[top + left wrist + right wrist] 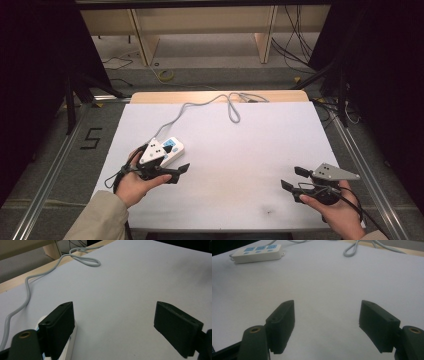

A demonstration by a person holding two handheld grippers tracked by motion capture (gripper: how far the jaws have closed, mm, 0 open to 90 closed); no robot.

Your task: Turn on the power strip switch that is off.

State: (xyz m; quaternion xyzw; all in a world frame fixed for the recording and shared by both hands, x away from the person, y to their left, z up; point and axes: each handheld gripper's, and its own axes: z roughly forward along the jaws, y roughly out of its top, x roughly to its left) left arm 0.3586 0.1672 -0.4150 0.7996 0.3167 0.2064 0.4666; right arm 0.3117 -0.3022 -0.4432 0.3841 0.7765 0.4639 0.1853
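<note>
Left gripper (pixel 176 170) jaws wide, empty, just beside power strip (pixel 170 150) on table's (pixel 240 150) left. Right gripper (pixel 295 177) open, empty, near right. Strip lies flat, unheld, cord (pixel 200 105) trailing far; any handling not yet begun.

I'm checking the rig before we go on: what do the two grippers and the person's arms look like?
Both are black handheld units with two blocky black jaws. The left gripper carries a pale three-cornered plate with dark dots; the right gripper has a grey one. Brass-coloured holes sit at the jaw bases, and a black cable trails from each. The left arm wears a beige sleeve.
</note>
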